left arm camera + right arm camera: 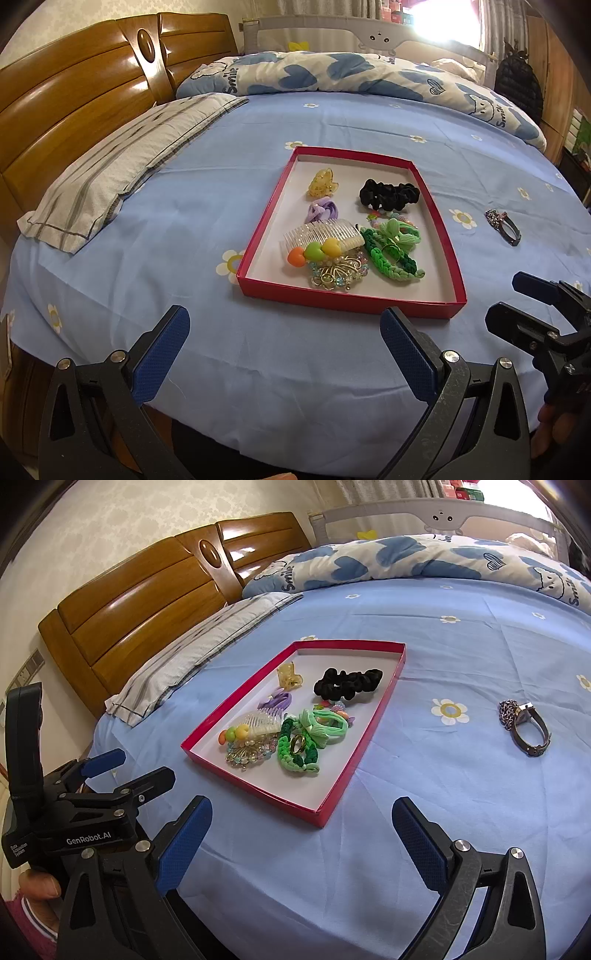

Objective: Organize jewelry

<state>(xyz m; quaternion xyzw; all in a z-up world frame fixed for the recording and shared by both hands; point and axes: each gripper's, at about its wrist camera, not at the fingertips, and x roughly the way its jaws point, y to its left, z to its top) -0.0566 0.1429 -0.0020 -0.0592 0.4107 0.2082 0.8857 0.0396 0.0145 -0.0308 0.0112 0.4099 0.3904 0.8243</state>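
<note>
A red tray (439,236) (373,731) lies on the blue bedsheet and holds several hair pieces: a black scrunchie (389,194) (347,683), a clear comb (325,234) (264,720), green braided ties (391,254) (299,751), a yellow claw clip (323,182) (290,677) and a gold beaded brooch (334,275) (245,755). A dark bracelet with a chain (504,227) (526,725) lies on the sheet to the right of the tray. My left gripper (284,350) (129,764) is open and empty near the tray's front edge. My right gripper (301,838) (513,301) is open and empty beside the tray's front right corner.
A striped pillow (122,166) (207,642) lies left against a wooden headboard (81,88) (147,602). A blue and white duvet (351,74) (424,557) is bunched along the far side. The bed's front edge runs just under both grippers.
</note>
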